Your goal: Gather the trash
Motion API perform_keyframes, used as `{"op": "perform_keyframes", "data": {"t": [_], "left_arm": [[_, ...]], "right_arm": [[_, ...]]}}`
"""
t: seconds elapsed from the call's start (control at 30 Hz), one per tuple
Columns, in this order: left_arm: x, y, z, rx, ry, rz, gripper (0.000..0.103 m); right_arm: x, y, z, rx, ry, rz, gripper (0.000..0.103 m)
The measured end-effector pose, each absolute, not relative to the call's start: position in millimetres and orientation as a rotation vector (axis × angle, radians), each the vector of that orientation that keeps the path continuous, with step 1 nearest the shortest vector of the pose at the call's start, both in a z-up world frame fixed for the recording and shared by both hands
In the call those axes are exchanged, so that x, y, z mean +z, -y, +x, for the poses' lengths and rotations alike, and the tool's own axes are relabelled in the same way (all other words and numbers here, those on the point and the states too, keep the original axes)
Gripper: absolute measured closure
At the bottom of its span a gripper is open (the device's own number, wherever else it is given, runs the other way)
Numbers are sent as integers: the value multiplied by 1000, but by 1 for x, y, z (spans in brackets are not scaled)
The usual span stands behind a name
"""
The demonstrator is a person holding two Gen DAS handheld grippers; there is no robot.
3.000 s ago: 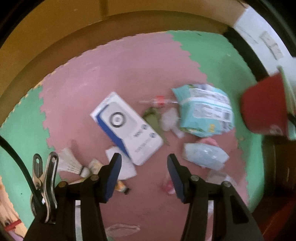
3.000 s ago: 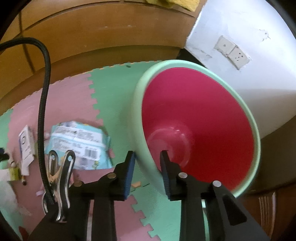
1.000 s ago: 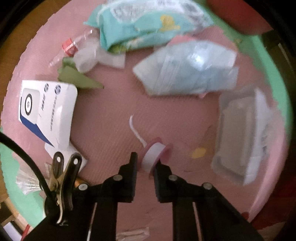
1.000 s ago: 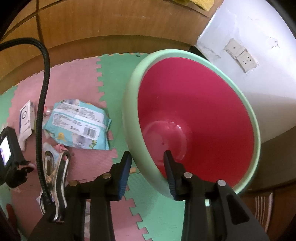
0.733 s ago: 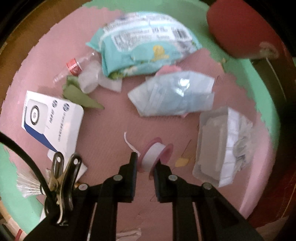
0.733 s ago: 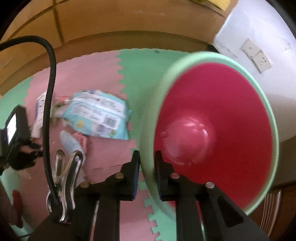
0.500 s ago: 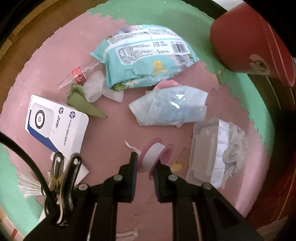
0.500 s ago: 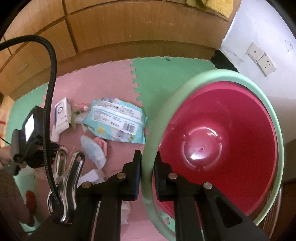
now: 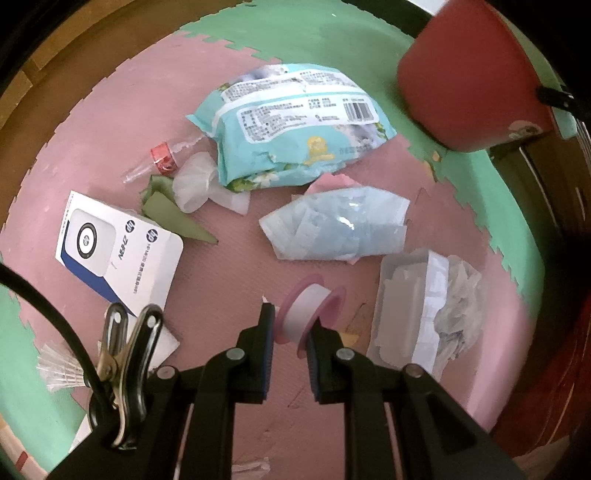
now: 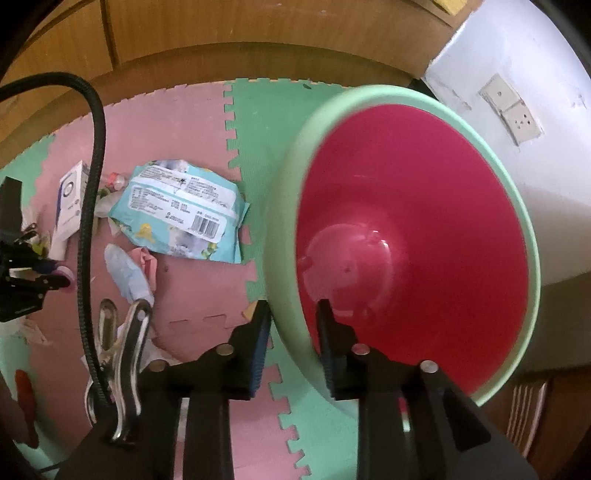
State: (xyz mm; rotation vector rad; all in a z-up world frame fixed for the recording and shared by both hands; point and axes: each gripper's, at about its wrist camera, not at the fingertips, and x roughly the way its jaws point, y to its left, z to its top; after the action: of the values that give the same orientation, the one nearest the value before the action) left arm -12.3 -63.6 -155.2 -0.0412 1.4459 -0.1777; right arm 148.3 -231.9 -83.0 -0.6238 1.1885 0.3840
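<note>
Left wrist view: the left gripper (image 9: 290,328) pinches a tape roll (image 9: 308,312) by its rims; it could slip free before reaching the bin (image 9: 469,79), whose rim sits between the right gripper's (image 10: 293,319) jaws, just reopening.

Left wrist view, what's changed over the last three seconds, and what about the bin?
The left gripper went from open above the litter to shut on the pink tape roll and lifted it off the mat. The right gripper's jaws, straddling the bin's green rim, closed, then have just been opening. The wipes pack and white box stayed put.

Pink and green foam floor mats (image 10: 192,110) meet wooden cabinets (image 10: 221,33) and a white wall (image 10: 535,55) with sockets (image 10: 511,109).
</note>
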Motion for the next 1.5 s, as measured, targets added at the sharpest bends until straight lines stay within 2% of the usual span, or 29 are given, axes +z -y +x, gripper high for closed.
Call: {"op": "perform_keyframes", "data": {"t": [0.17, 0.37, 0.4, 0.47, 0.53, 0.9, 1.3, 1.4, 1.43, 1.47, 1.5], "left_arm": [[-145, 70, -14, -198, -1420, -29, 87], [-137, 68, -14, -199, -1399, -37, 87], [-136, 67, -13, -196, -1396, -41, 87], [-133, 65, -12, -192, -1388, -51, 87], [-129, 63, -12, -191, -1382, -60, 87], [-124, 63, -7, -210, -1364, -78, 87], [-117, 62, -8, -204, -1335, -94, 87], [-109, 63, -9, -213, -1313, -95, 87], [-105, 64, -10, -218, -1304, -95, 87], [-103, 65, -10, -220, -1299, -96, 87], [-99, 66, -11, -226, -1291, -98, 87]], "right_arm": [[-100, 220, 165, 301, -1186, -807, 59], [-114, 214, 188, 356, -1233, -726, 59], [-115, 212, 193, 365, -1226, -703, 63], [-116, 211, 200, 391, -1234, -636, 87], [-114, 211, 204, 427, -1262, -552, 87], [-94, 208, 162, 686, -1350, -613, 88], [-83, 188, 97, 786, -1323, -616, 88], [-73, 195, 98, 721, -1274, -530, 86], [-67, 197, 98, 705, -1245, -487, 81], [-59, 200, 97, 691, -1209, -448, 69], [-49, 202, 94, 685, -1166, -406, 63]]}}
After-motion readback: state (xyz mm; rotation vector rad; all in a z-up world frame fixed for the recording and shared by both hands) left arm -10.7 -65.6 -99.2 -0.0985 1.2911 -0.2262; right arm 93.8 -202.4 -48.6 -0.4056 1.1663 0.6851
